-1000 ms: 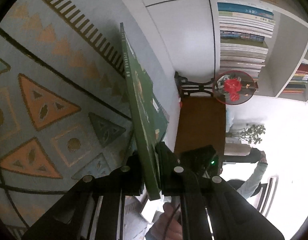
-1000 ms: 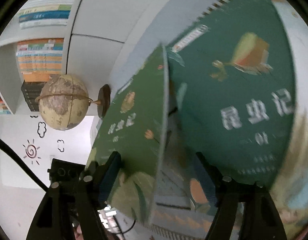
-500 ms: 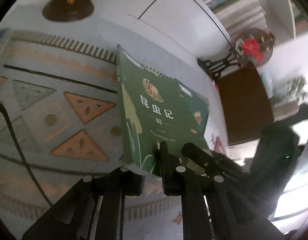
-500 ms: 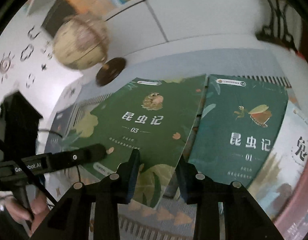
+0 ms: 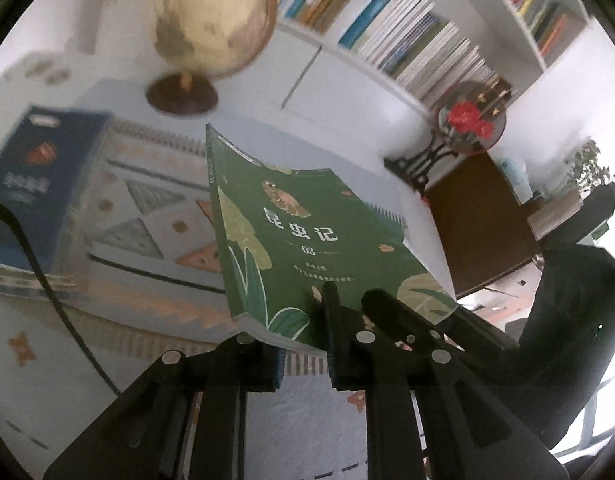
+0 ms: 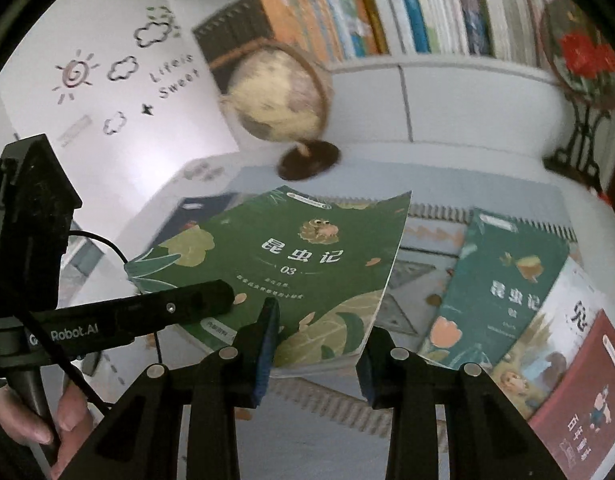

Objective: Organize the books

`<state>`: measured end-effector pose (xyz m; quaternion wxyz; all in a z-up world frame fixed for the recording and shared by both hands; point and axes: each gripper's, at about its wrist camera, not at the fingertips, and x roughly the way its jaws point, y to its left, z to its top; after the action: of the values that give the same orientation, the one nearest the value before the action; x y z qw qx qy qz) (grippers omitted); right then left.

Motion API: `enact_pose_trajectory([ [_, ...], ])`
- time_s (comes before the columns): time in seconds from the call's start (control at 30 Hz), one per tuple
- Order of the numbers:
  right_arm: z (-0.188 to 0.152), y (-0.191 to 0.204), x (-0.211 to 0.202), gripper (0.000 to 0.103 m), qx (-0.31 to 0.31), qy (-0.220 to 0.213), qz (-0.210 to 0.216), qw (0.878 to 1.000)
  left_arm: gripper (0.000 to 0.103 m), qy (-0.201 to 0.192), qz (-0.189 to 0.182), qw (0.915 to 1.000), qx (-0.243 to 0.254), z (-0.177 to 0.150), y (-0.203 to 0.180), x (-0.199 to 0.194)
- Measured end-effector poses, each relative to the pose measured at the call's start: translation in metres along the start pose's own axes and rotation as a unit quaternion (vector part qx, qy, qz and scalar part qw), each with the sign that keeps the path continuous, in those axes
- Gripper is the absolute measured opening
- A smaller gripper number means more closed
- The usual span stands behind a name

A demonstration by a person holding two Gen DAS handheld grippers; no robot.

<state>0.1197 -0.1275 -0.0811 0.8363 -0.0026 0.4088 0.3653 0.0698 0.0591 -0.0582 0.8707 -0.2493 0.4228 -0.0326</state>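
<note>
My left gripper [image 5: 303, 344] is shut on the near edge of a green book marked 03 [image 5: 291, 240] and holds it tilted above the patterned mat [image 5: 147, 216]. The same book shows in the right wrist view [image 6: 291, 264], with the left gripper's finger [image 6: 179, 308] across its near left part. My right gripper [image 6: 315, 344] is open and empty, its jaws standing either side of the book's near right corner. A teal book of the same series [image 6: 503, 284] lies on the mat to the right, overlapping a white book [image 6: 555, 344] and a dark red book [image 6: 583, 400].
A dark blue book [image 5: 31, 184] lies at the mat's left. A globe [image 6: 283, 96] stands behind on the white tabletop. A round red-flower ornament on a black stand [image 5: 467, 120] is at the back right. Shelves full of books [image 6: 407, 8] line the wall.
The left gripper has swung the green book from edge-on and upright down to a tilted, cover-up pose. The right gripper pulled back from close against the books and now frames the book's corner.
</note>
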Motion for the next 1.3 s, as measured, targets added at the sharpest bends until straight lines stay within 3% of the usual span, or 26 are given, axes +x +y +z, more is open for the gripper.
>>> enact_pose_trajectory([
  [0.27, 0.028, 0.07, -0.017, 0.034, -0.049, -0.045, 0.025, 0.997, 0.013, -0.074, 0.005, 0.9973, -0.003, 0.016, 0.023, -0.073],
  [0.5, 0.05, 0.147, 0.024, 0.034, -0.074, -0.051, 0.042, 0.995, 0.013, -0.1, 0.021, 0.9947, -0.011, 0.032, 0.095, -0.115],
  [0.73, 0.064, 0.207, 0.108, 0.034, -0.052, -0.023, 0.026, 0.998, 0.014, -0.07, 0.018, 0.9973, -0.01, 0.06, 0.187, -0.106],
  [0.93, 0.07, 0.224, 0.174, 0.034, -0.033, 0.009, -0.006, 0.999, 0.014, -0.046, 0.001, 0.9987, -0.023, 0.074, 0.245, -0.076],
  [1.07, 0.071, 0.224, 0.202, 0.034, -0.022, 0.031, -0.022, 0.999, 0.014, -0.029, -0.016, 0.9985, -0.044, 0.075, 0.267, -0.059],
  [1.3, 0.058, 0.223, 0.214, 0.034, -0.001, 0.064, -0.025, 0.998, 0.018, -0.002, -0.023, 0.9973, -0.07, 0.061, 0.285, -0.05],
])
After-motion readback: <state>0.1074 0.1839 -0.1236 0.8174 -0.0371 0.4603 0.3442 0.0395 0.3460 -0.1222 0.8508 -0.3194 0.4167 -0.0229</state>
